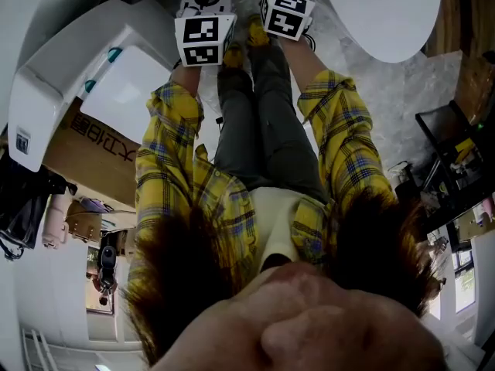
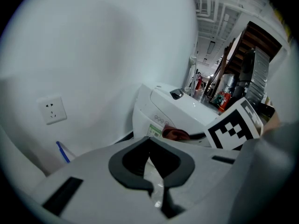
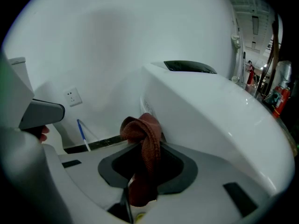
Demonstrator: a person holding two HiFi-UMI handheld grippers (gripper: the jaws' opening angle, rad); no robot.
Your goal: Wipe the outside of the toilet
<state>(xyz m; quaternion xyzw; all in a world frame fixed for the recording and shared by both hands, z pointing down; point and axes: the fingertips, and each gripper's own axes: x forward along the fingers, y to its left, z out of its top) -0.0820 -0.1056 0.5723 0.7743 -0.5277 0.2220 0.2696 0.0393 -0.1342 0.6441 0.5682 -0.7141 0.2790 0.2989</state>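
Note:
The white toilet (image 3: 210, 111) fills the right of the right gripper view, and it stands against the wall in the left gripper view (image 2: 163, 108). My right gripper (image 3: 145, 146) is shut on a reddish-brown cloth (image 3: 142, 129). The bunched end of the cloth lies against the toilet's side. That cloth (image 2: 175, 134) also shows beside a green label in the left gripper view, next to the right gripper's marker cube (image 2: 233, 125). My left gripper (image 2: 149, 143) is shut and holds nothing; it hangs a little short of the toilet. In the head view only the two marker cubes (image 1: 203, 39) (image 1: 288, 14) show; the jaws are hidden.
A wall socket (image 3: 71, 97) and a thin blue-handled stick (image 3: 82, 133) sit low on the white wall left of the toilet. A white round basin (image 1: 387, 14) lies at the head view's upper right. Shelves with bottles (image 2: 224, 97) stand beyond the toilet.

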